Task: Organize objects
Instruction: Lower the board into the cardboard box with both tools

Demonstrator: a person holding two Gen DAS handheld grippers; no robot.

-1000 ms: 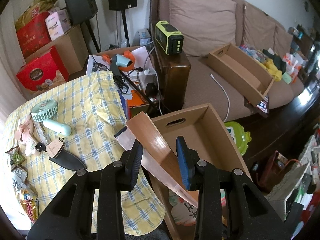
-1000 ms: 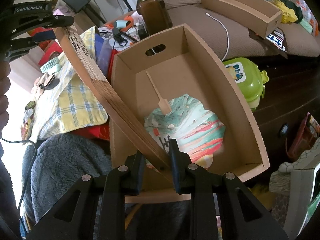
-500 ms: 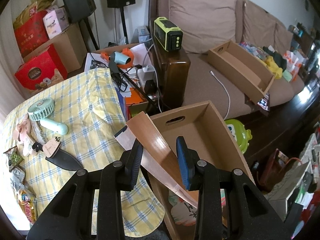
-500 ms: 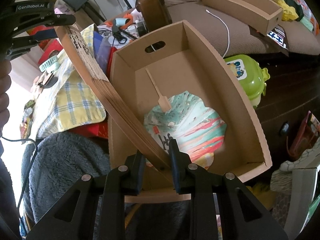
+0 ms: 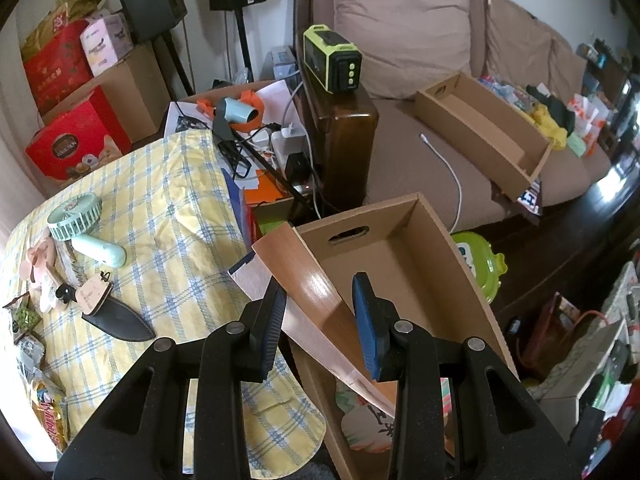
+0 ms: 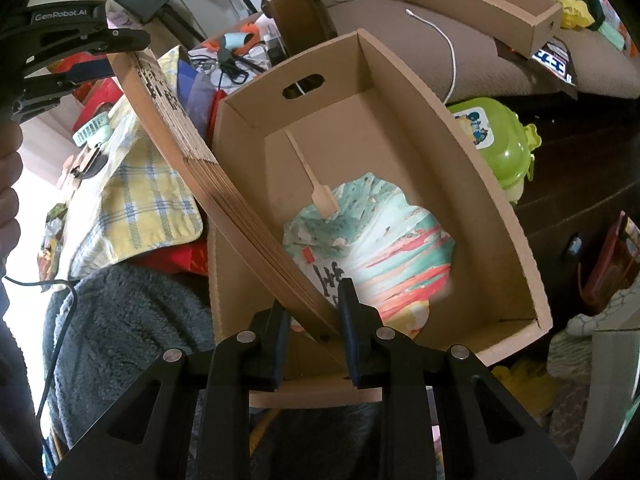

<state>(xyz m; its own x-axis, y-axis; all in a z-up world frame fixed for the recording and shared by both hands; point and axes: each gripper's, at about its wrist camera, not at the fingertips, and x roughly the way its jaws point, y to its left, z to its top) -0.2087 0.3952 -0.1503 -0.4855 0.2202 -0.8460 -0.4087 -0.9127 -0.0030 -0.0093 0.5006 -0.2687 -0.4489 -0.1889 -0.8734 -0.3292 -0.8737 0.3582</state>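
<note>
Right wrist: folded fan (image 6: 224,184) across cardboard box (image 6: 492,184), perhaps touching.

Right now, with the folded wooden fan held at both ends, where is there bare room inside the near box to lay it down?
In the near cardboard box, the floor is bare on the far half, between the handle-slot wall and the round paper fan, apart from that fan's thin stick. The near half is crowded by the paper fan. The folded wooden fan runs along the box's left wall.

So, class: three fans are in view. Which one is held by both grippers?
The folded wooden fan: the right gripper clamps its pivot end, the left gripper its tip. The mint electric fan lies on the cloth, the painted fan in the box.
</note>
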